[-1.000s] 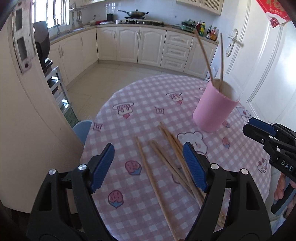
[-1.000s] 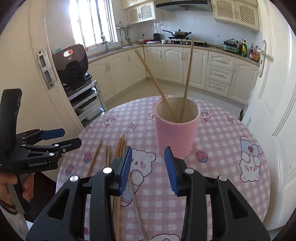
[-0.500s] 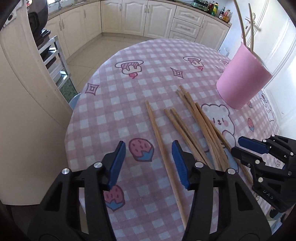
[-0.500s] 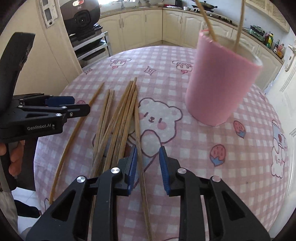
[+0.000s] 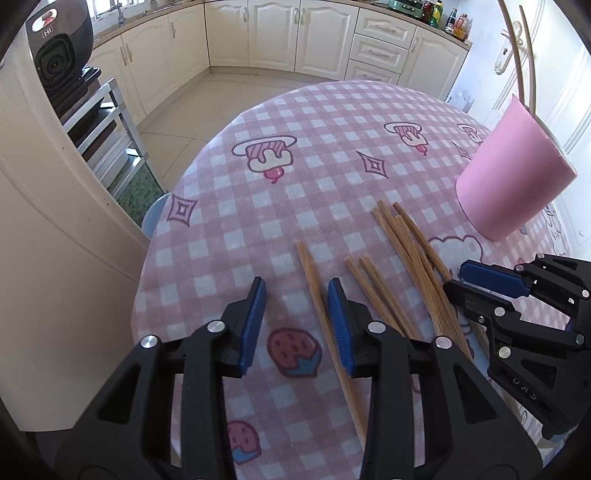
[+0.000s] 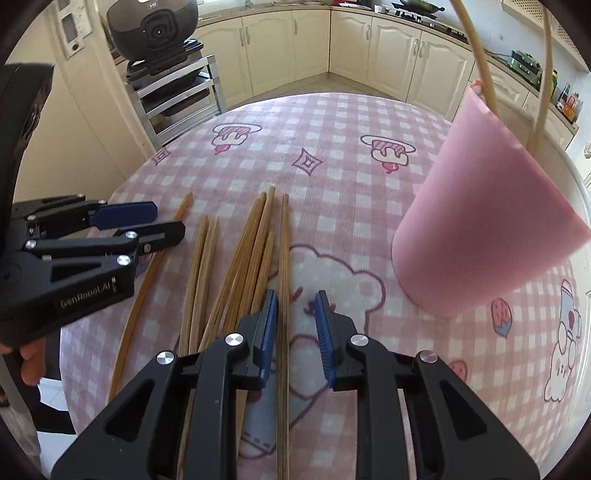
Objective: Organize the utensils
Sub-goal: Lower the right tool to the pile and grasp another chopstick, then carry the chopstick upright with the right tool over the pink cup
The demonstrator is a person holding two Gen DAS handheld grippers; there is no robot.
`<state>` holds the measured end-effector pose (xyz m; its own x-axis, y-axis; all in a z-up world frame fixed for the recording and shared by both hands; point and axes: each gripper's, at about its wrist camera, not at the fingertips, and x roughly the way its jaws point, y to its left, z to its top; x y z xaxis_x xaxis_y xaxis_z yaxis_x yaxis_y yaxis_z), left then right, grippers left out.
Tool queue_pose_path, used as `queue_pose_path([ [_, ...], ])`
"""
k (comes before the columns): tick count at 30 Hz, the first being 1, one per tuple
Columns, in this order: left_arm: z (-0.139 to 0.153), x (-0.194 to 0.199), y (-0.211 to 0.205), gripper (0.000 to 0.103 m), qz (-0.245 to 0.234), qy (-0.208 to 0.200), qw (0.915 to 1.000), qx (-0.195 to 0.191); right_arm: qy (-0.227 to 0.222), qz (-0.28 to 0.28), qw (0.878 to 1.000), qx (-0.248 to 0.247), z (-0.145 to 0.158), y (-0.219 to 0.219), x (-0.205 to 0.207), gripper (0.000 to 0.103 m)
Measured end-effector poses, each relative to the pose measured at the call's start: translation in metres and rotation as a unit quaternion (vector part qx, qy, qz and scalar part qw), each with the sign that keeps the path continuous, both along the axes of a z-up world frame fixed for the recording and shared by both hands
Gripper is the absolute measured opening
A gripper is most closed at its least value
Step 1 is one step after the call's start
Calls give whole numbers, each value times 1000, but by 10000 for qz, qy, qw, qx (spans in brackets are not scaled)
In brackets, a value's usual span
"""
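Note:
Several wooden chopsticks (image 5: 402, 273) lie loose on the pink checked tablecloth (image 5: 303, 155); they also show in the right wrist view (image 6: 236, 266). A pink cup (image 5: 513, 177) holds two upright chopsticks; it also stands at the right in the right wrist view (image 6: 487, 229). My left gripper (image 5: 297, 321) is open, low over the table, straddling the leftmost single chopstick (image 5: 321, 317). My right gripper (image 6: 293, 332) is open, low over the table, with the rightmost chopstick (image 6: 284, 258) between its jaws.
The round table's edge (image 5: 147, 251) drops off at the left toward a cream cabinet (image 5: 48, 236). A metal rack with a black appliance (image 6: 155, 29) stands beyond. Kitchen cabinets (image 5: 295, 37) line the far wall.
Both grippers have come down and forward to the loose chopsticks. The left jaws have narrowed around the leftmost chopstick. The right jaws now straddle the rightmost one.

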<state>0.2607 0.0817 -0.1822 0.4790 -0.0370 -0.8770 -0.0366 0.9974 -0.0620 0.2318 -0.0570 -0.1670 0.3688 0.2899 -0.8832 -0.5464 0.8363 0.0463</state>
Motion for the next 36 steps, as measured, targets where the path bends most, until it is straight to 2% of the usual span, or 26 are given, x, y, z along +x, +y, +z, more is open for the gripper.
queue_pose_path([
  [2,0,2,-3,25,-24,-35,10000,84,23,-23,10000,-10,0,4,5,19],
  [5,0,1,-6,11,-52,-141,9999,-11,66,-60,10000,-3,-1,10,13,19],
  [6,0,1,-6,9,-44,-175,9998,-47,78,-107,9999,25,-1,10,15,15],
  [7,0,1,-7,9,-27,-200,9998,-62,37,-151,9999,0,-1,11,16,5],
  [8,0,1,-7,8,-16,-206,9997,-108,-7,-191,9998,-17,-1,12,18,6],
  [10,3,1,-7,6,-17,-160,9989,-437,-9,-263,9996,113,0,8,17,5],
  [15,26,-7,-11,6,-95,-434,9976,-530,-6,-399,9968,693,16,-15,10,5],
  [23,84,-30,-19,6,-201,-1088,9914,-703,-581,-407,9900,1219,77,-44,-15,5],
  [27,118,-47,-21,6,-243,-1502,9845,-872,-880,-420,9848,1439,104,-57,-29,5],
  [36,173,-81,-35,5,-417,-2235,9697,-898,-1611,-483,9721,1635,149,-73,-56,5],
])
